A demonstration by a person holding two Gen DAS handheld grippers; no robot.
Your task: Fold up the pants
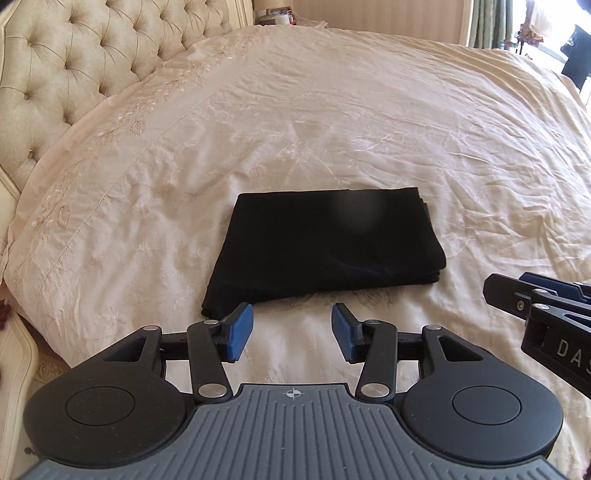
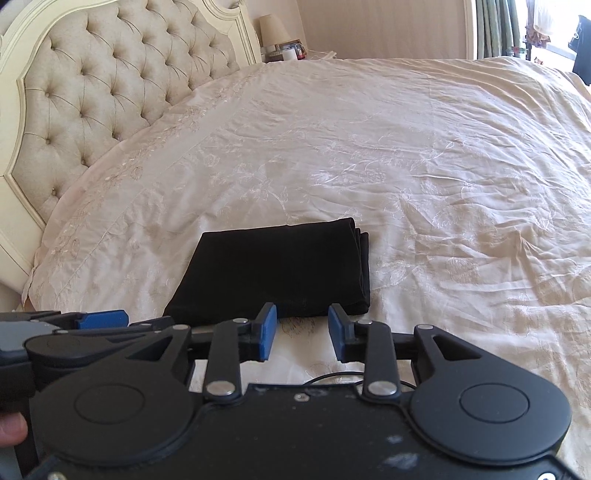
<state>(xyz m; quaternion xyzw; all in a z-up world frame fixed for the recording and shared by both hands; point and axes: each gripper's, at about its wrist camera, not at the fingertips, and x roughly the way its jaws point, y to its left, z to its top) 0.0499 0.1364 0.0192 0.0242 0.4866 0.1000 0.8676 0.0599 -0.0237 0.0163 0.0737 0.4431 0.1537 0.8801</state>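
Black pants [image 1: 317, 243] lie folded into a flat rectangle on the cream bedspread [image 1: 332, 122]; they also show in the right wrist view [image 2: 273, 269]. My left gripper [image 1: 292, 332] is open and empty, just in front of the pants' near edge. My right gripper [image 2: 302, 330] is open and empty, also just short of the near edge, toward the pants' right corner. The right gripper shows at the right edge of the left wrist view [image 1: 543, 306]. The left gripper shows at the left of the right wrist view [image 2: 99, 319].
A tufted cream headboard [image 2: 110, 85] runs along the left. A lamp and small items [image 2: 280, 40] stand on a bedside table at the back. Curtains and hanging clothes [image 2: 546, 26] are at the far right. The wrinkled bedspread [image 2: 443, 166] stretches right of the pants.
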